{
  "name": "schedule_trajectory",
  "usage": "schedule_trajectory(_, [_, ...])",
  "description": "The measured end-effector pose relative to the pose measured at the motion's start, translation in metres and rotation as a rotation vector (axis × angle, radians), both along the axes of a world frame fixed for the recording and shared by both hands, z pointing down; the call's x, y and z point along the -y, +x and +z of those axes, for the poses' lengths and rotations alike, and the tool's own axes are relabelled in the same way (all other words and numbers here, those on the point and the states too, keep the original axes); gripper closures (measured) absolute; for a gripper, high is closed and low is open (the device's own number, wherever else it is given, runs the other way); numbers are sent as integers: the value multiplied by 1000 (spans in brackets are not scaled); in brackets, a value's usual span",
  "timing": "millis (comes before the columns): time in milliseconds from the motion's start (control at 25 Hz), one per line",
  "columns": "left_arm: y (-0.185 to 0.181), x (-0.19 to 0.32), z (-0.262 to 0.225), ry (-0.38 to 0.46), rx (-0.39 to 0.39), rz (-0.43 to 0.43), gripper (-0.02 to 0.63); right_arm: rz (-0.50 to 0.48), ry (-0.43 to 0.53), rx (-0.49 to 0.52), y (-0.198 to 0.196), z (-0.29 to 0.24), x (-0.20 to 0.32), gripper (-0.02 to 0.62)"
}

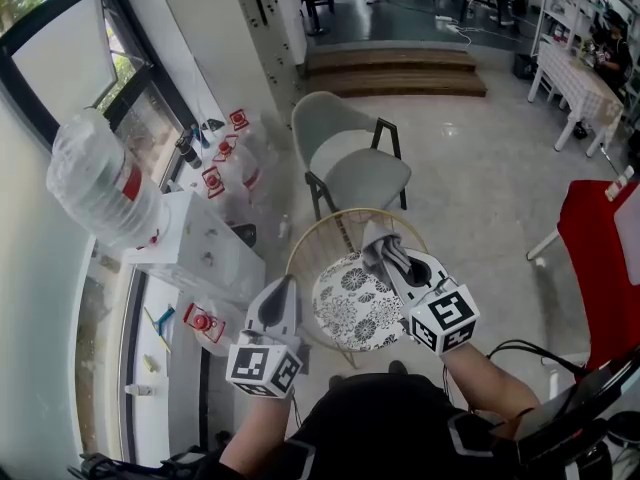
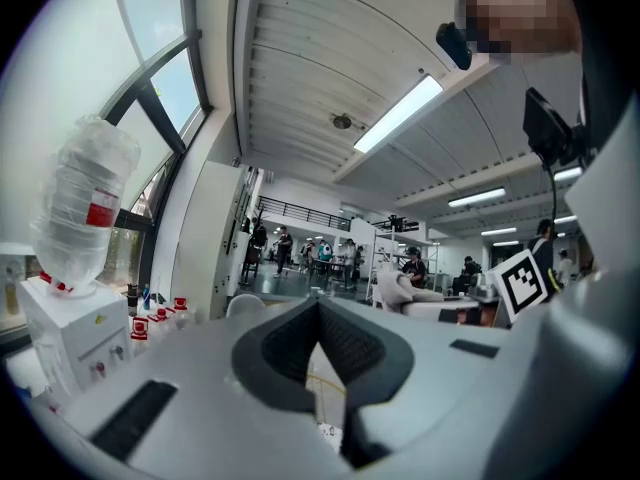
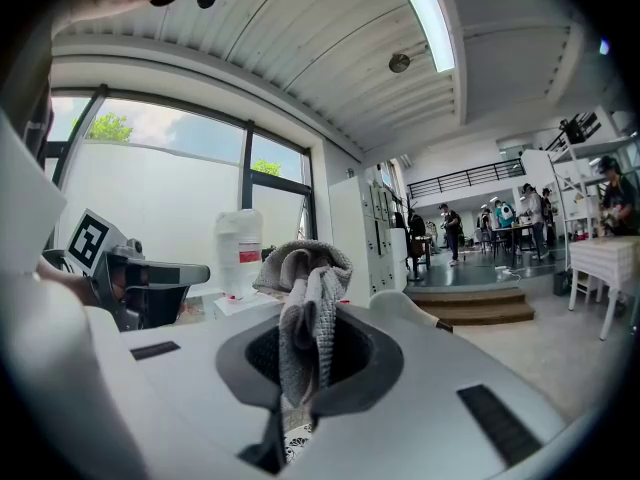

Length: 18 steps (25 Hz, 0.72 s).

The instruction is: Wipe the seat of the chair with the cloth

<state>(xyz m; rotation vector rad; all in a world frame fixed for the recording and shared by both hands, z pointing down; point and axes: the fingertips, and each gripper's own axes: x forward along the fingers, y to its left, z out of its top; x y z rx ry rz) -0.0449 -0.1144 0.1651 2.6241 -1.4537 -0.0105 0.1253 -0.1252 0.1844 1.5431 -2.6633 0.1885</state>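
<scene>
— Where is the cloth (image 3: 300,268)?

— We see it in the right gripper (image 3: 312,313). The fingers are clamped on its lower part, and a bunched grey wad stands out past the fingertips.

— Which way does it run?

— Its long axis lies along the fingers. From the head view it points away from us, toward the grey chair (image 1: 350,158) farther off on the floor. In the right gripper view the folds hang in line with the jaws, with the thick end at the top.

— And where is it over the chair seat (image 1: 345,308)?

— It is at the far right edge of the chair seat, with the gripper body reaching in over the right edge. We cannot tell whether the cloth touches the flowered pad or hangs just above it.

— What about the left gripper (image 2: 318,303)?

— Its fingertips meet, and we see nothing between them. In the head view it sits just beside the left edge of the chair seat, outside the thin gold rim (image 1: 350,211), and points the same way as the right one.

— Are the two grippers apart?

— Yes, the chair seat lies between them.

— What else is near?

— A white dispenser (image 1: 200,243) with an upturned bottle (image 1: 100,183) stands to the left by the window. Something red (image 1: 605,258) is at the right edge of the head view, and steps (image 1: 395,68) rise beyond the grey chair.
</scene>
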Motion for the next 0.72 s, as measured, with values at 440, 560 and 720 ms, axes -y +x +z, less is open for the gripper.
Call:
schedule_trajectory(440, [-3,-9,-6,15,-1,-7,600,8,4,4,2,-2,-4,575])
schedule_trajectory(560, [-5,-11,-7,17,5,-6,600,6,4,5,1,-4,-5,575])
schedule_trajectory(720, [-4,-16,-9,14,-4,-11,600,14,-3,5,3,-5,-8,575])
